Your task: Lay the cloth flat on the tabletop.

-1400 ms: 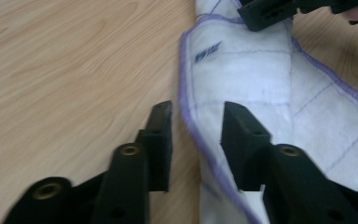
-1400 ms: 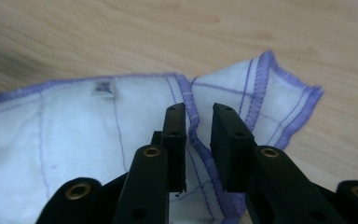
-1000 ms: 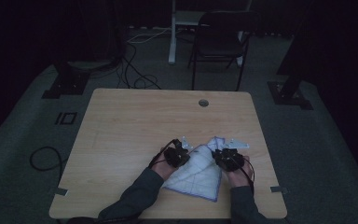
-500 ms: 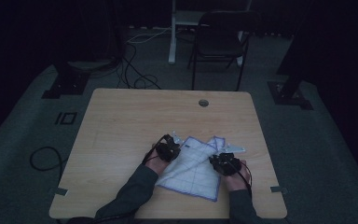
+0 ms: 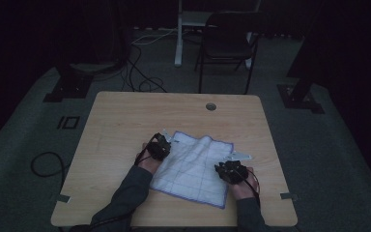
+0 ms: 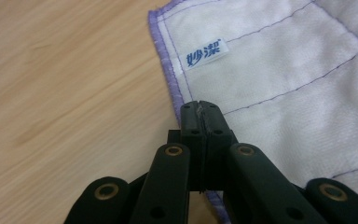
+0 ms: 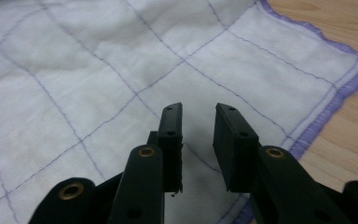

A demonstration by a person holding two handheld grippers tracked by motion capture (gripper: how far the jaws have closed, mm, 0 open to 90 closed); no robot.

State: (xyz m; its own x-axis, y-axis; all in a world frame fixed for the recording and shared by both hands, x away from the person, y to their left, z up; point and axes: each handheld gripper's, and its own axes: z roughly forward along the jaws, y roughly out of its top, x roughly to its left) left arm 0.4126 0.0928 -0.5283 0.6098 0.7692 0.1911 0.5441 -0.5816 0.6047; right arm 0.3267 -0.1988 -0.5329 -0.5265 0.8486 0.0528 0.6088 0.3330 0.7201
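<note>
White square cloth with purple stitched edge and thin grid lines (image 5: 195, 169) lies spread on the light wooden table (image 5: 125, 121), near its front edge. Left gripper (image 6: 200, 108) is at the cloth's left edge near the label – jaws pressed tight together, cloth hem pinched btw them. Right gripper (image 7: 198, 122) sits over the cloth's right side – jaws have just been opening, gap btw them, nothing gripped.

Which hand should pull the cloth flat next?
Left. Its tongs look shut on the cloth at the purple hem, while the right tongs, just opening, stand apart above it, gripping nothing.
</note>
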